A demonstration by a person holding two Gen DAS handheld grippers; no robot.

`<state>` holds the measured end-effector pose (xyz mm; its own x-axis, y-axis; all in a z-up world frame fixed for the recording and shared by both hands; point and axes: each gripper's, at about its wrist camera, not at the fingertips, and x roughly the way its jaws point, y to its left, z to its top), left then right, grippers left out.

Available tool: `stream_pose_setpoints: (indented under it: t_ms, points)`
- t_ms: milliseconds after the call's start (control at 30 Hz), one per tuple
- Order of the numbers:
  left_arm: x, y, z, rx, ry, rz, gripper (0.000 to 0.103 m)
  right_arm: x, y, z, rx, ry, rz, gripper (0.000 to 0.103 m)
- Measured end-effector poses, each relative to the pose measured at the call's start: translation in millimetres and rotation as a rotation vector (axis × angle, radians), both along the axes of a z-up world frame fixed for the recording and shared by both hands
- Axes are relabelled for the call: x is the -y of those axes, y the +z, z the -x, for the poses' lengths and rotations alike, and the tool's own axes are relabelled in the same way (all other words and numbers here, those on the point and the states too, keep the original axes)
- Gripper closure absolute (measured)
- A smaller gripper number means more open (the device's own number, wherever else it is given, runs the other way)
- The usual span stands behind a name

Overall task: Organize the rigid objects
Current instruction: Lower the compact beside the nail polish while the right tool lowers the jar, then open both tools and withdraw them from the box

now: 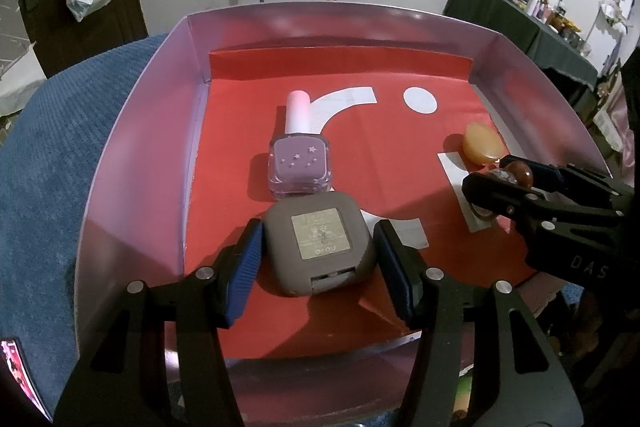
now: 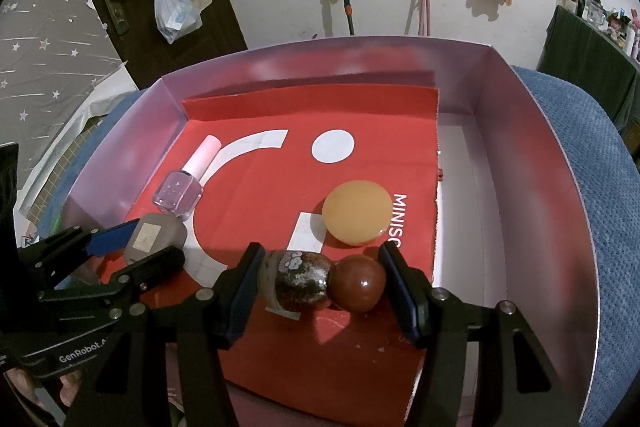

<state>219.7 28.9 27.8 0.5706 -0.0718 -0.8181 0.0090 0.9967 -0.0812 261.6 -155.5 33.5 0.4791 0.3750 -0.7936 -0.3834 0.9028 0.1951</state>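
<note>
A grey square compact (image 1: 320, 251) lies on the red sheet inside the pink box (image 1: 136, 155). My left gripper (image 1: 320, 263) straddles it, with a small gap at each pad; it looks open. A purple nail polish bottle (image 1: 299, 155) lies just beyond the compact. My right gripper (image 2: 322, 283) brackets a small bottle with a speckled brown body (image 2: 300, 281) and a round brown cap (image 2: 357, 283), lying sideways; the pads touch both ends. An orange round disc (image 2: 357, 213) lies just beyond it.
The pink box's walls (image 2: 532, 163) surround the red sheet (image 2: 360, 115). The box sits on a blue cushion (image 1: 48, 163). A bare white strip of box floor (image 2: 460, 195) runs along the right side. A wall with plush toys stands behind.
</note>
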Motion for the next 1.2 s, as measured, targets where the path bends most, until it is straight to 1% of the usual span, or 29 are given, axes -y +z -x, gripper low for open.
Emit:
stream_pose_setpoints:
  t_ms: [300,433,600,667,733,800,900,1000,1100,1167,1200]
  points:
    - [1.4,6.2,6.0,0.016,0.002,-0.014,0.048,1.3,3.8,4.3,0.007,0.003,-0.013,0.041]
    - [2.7,6.8,7.6,0.0,0.003,-0.023,0.048,3.5,6.9,6.5,0.016,-0.002,-0.026,0.035]
    - [3.3,11.8,11.4,0.015,0.007,-0.034,0.047,3.6,12.8,11.2,0.031,0.002,-0.037,0.03]
    - [2.7,13.8,13.7,0.022,0.005,-0.023,0.043,5.0,16.5,13.4,0.041,0.004,-0.047,0.025]
    - [3.2,15.5,15.4,0.026,0.001,-0.014,0.039,5.6,20.7,16.3,0.051,0.007,-0.057,0.024]
    - [5.1,16.8,17.5,0.032,0.001,-0.022,0.038,6.9,24.3,19.0,0.058,0.009,-0.068,0.024]
    - [7.3,19.8,21.2,0.042,0.001,-0.034,0.036,8.6,29.6,22.9,0.069,0.011,-0.086,0.02]
    - [8.7,25.2,25.7,0.06,-0.002,-0.035,0.027,10.5,35.8,28.5,0.084,0.016,-0.101,0.017]
    - [9.7,29.7,30.0,0.078,0.0,-0.042,0.025,13.1,43.3,35.2,0.102,0.022,-0.123,0.011]
    - [9.1,33.3,33.0,0.093,0.013,-0.058,0.012,14.4,47.3,38.3,0.112,0.024,-0.133,0.009]
    - [7.9,35.0,34.8,0.103,0.019,-0.058,0.004,14.7,49.0,39.7,0.116,0.027,-0.138,0.008]
